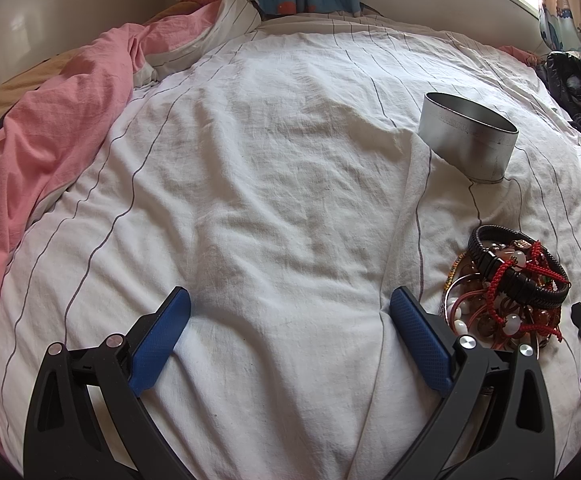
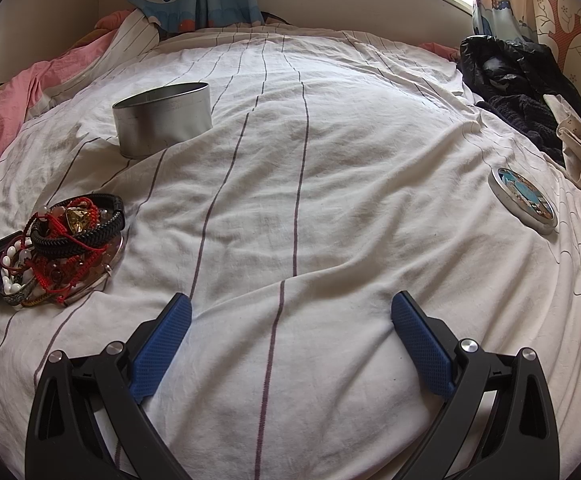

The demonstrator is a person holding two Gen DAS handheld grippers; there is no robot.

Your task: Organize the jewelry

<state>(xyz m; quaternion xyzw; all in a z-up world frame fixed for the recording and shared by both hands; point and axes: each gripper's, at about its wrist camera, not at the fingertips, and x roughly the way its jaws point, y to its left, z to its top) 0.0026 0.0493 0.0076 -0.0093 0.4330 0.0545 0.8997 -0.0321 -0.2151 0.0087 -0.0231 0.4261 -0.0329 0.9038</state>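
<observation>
Bedsheet [image 1: 290, 208]: jewelry pile [image 1: 506, 292] beside gaping left gripper [image 1: 290, 308].

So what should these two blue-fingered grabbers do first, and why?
Probably the left gripper should swing right to the tangled pile of bracelets and beads and pinch the black braided leather bracelet lying on top. Both grippers are open and empty, the round silver tin stands open, and the pile lies nearest the left one.
</observation>
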